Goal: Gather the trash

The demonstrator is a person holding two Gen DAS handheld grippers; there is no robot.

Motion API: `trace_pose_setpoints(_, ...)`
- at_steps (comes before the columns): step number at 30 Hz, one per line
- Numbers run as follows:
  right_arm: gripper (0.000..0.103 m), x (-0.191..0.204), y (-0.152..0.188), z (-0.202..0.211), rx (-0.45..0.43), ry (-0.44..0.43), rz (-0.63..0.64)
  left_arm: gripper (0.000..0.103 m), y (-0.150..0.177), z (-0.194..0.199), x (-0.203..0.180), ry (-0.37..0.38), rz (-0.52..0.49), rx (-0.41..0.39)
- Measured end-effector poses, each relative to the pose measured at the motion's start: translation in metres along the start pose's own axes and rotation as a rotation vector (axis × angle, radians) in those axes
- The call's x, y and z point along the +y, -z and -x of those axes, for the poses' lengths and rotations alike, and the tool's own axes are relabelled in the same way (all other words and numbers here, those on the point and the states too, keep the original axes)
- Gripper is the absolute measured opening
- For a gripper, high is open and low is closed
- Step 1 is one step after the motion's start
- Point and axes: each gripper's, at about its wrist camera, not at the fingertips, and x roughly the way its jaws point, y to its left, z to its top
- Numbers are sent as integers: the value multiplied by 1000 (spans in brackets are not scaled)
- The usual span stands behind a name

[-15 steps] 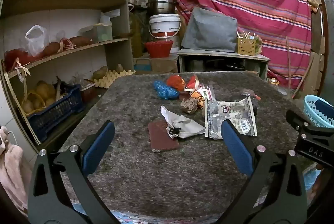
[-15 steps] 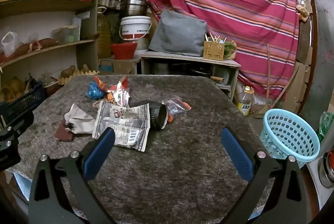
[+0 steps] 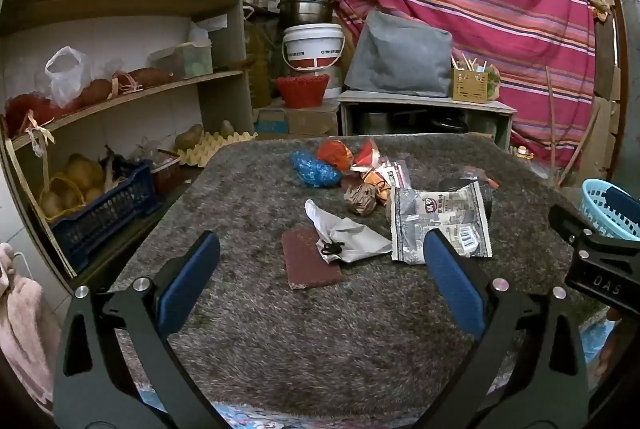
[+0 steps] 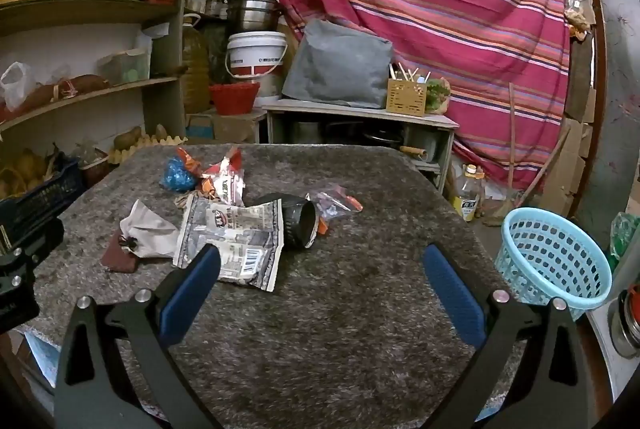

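While both my claws hang released and empty, the left gripper [image 3: 320,277] and right gripper [image 4: 320,277] sit short of the trash pile [image 4: 224,213] mid-table. Risk: the flat snack wrapper [image 4: 236,241] slides on the shaggy mat [image 4: 360,329], or falls short of the blue basket [image 4: 552,261] far right. Against the earlier frame, both views have crept slightly nearer.

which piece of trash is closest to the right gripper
The large grey printed wrapper with a barcode: its near edge lies beside the open right gripper; every other scrap sits farther back.
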Motion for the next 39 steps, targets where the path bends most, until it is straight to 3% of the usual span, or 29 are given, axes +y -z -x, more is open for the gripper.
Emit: trace_pose_setpoints(39,99,-5,1,0,-7,8,-10,98,0,-5,-2,7,-8,17)
